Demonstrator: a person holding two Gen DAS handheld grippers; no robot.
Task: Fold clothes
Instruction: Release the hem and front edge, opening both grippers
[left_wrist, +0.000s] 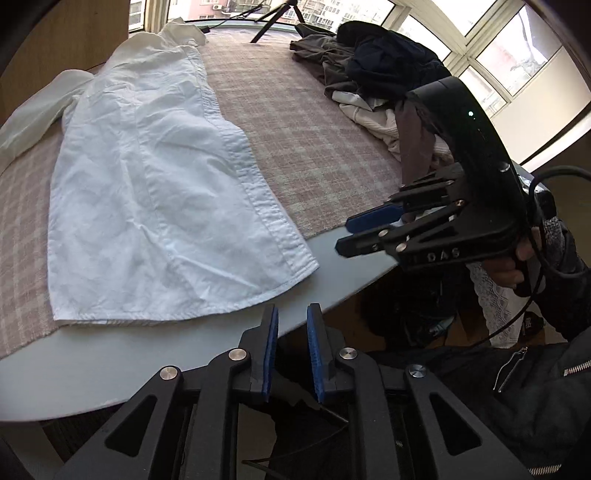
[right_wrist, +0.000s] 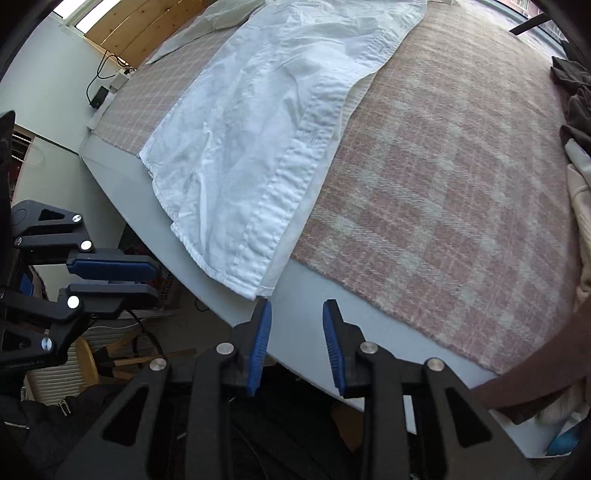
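Both tongs, left gripper (left_wrist: 291, 317) and right gripper (right_wrist: 297, 314), hang slightly spread and empty just off the white shirt's (left_wrist: 155, 177) hem. That shirt lies flat on the plaid blanket (left_wrist: 303, 147), apparently half folded lengthwise; beyond it a clothes pile (left_wrist: 376, 74) waits unfolded

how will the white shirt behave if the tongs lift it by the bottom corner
Probably floppy: the white shirt lies flat and creased, so it should drape and trail. Likely light, since the fabric looks thin. Its hem corner reaches the bare table edge, where it may slide more than on the checked blanket.
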